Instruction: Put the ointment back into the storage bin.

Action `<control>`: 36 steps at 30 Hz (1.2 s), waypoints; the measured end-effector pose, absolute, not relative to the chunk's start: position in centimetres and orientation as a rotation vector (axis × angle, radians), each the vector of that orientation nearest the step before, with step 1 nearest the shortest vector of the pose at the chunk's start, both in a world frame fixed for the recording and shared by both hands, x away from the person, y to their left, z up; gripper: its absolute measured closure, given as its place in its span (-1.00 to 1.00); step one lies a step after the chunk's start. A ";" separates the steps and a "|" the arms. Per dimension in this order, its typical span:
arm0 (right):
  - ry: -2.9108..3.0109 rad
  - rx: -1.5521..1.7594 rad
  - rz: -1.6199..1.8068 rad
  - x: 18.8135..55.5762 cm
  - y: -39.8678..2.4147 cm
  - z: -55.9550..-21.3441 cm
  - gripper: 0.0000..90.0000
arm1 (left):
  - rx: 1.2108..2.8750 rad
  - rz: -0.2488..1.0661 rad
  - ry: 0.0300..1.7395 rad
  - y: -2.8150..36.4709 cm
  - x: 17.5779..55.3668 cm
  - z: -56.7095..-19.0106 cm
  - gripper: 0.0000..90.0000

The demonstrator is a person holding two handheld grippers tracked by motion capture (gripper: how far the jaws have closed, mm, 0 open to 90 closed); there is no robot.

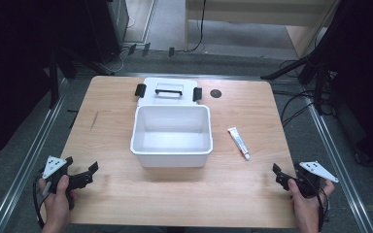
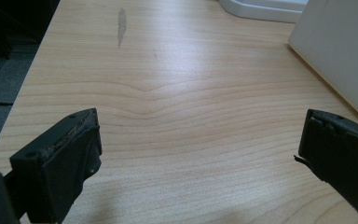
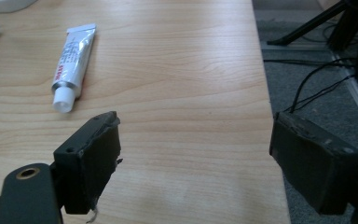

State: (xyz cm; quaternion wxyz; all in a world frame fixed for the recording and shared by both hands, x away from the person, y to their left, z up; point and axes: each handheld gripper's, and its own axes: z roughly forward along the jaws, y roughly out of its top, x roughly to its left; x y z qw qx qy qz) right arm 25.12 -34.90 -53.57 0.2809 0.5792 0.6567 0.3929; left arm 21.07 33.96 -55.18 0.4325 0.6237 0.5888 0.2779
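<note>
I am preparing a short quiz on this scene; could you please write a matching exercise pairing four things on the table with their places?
Things:
1. white bin
2. lid
3. tube
4. left tool

Places:
A. flat behind the bin
B. near left corner, open and empty
C. middle of the table
D. right of the bin, cap toward the person

Pairs: 1-C, 2-A, 3-D, 4-B

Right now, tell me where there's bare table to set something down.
Bare wood runs left of the white bin along the table, and across the front between both grippers. Tighter on the right, where the tube lies, and behind, where the lid sits.
</note>
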 end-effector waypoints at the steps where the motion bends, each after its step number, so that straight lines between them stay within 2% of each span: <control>1: 1.781 1.555 1.050 25.3 -34.8 -53.4 -0.63 | 1.554 0.693 1.467 34.0 21.1 -55.2 -1.00; 13: 2.067 1.568 0.894 27.8 -32.9 -51.2 -0.59 | 1.553 0.692 1.466 34.0 21.1 -55.2 -1.00; 21: 2.292 1.533 0.692 30.0 -30.8 -49.1 -0.60 | 1.554 0.693 1.464 34.0 21.0 -55.2 -1.00; 36: 2.588 1.548 0.303 34.0 -26.6 -47.2 -0.59 | 1.554 0.693 1.465 34.0 21.1 -55.2 -1.00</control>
